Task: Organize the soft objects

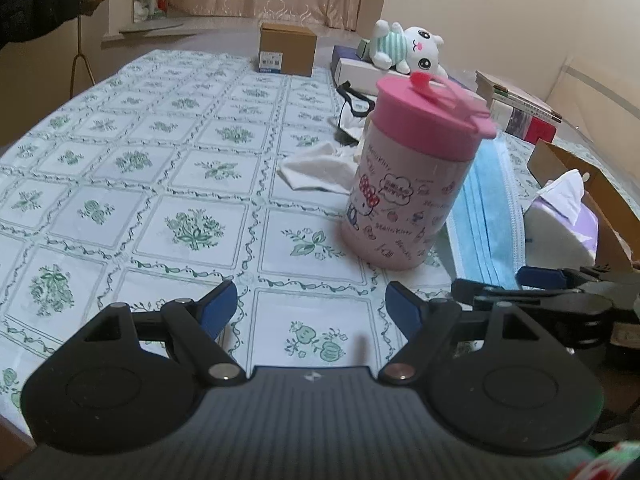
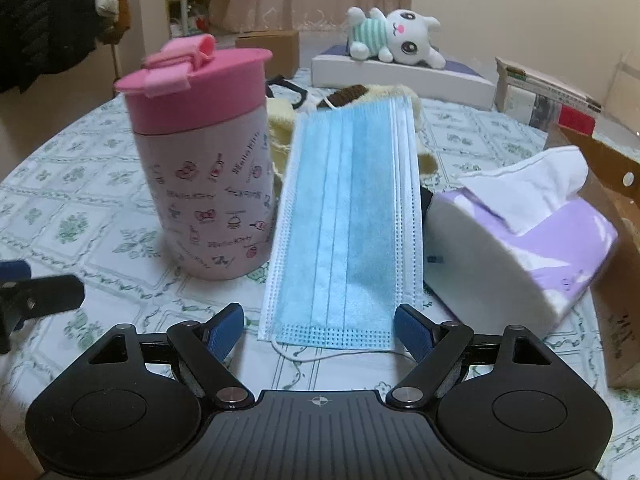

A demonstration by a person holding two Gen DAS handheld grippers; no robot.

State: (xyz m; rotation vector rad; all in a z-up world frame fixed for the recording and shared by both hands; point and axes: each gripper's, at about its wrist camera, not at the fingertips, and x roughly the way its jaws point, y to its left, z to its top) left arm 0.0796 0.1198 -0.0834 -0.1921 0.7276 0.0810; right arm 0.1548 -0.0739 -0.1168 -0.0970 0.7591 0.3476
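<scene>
- Right gripper (image 2: 319, 322), bottom centre of the right wrist view: jaws spread wide, nothing pinched. The near short edge of the blue face mask (image 2: 344, 216) lies on the cloth between and just ahead of the blue pads, which do not press it.
- Left gripper (image 1: 308, 306), bottom centre of the left wrist view: also spread, empty, over bare tablecloth (image 1: 132, 168); the pink lidded cup (image 1: 416, 176) stands ahead of it, right of centre.
- Step in hand, as a judgement: approach to the first pick, most likely the mask. No soft item is held yet.
- Next move calls for: a low, flat approach to the mask's near edge and a pinch on thin fabric without snagging the ear loop (image 2: 340, 356) trailing at lower centre. The cup just left of the mask looks easy to tip.
- Mid frame right: tissue pack (image 2: 520, 240), purple and white, one sheet pulled up, just beside the mask.
- Far, top centre: plush toy (image 2: 396, 36) lying on a white box (image 2: 400, 76).
- Only the right view shows: a cream knitted item (image 2: 280, 128) behind cup and mask, and the mask's full length.
- Only the left view shows: a white cloth (image 1: 316, 168) crumpled left of the cup, and the right gripper's fingers at the right edge beside the mask's near end.
</scene>
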